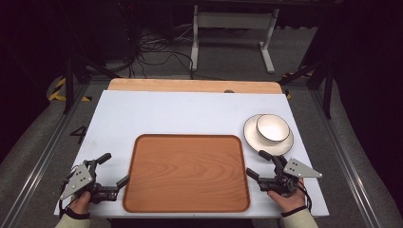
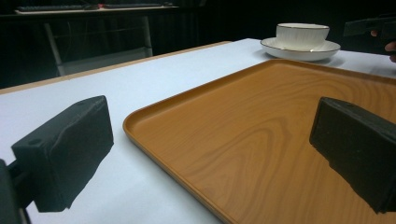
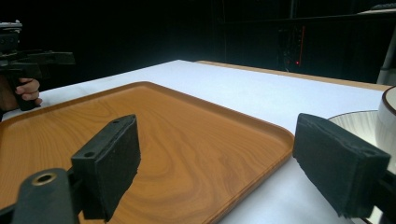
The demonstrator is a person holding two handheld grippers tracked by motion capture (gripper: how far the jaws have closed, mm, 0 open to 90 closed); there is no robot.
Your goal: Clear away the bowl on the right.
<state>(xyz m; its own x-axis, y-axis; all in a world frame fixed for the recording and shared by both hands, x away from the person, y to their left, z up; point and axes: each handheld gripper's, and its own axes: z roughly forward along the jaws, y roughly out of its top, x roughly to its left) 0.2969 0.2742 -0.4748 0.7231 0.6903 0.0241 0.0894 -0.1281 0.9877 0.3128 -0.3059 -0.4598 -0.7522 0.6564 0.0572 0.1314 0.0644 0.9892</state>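
Observation:
An empty wooden tray [image 1: 186,171] lies on the white table top [image 1: 190,111] near the front edge. A white bowl [image 1: 272,127] sits on a white plate [image 1: 252,135] behind the tray's right far corner. My left gripper [image 1: 114,169] rests open at the tray's left edge, its jaws straddling the tray rim [image 2: 140,133] in the left gripper view. My right gripper [image 1: 258,164] stands open by the tray's right edge, just in front of the plate. In the right gripper view its jaws frame the tray corner [image 3: 275,135], with the plate [image 3: 355,123] beyond the right one. Neither gripper holds anything.
A wooden table edge [image 1: 190,85] shows behind the white sheet. Beyond it are floor cables [image 1: 157,52] and a white stand [image 1: 233,28]. Metal rails [image 1: 43,156] run along both sides of the table. Bare white surface lies behind the tray.

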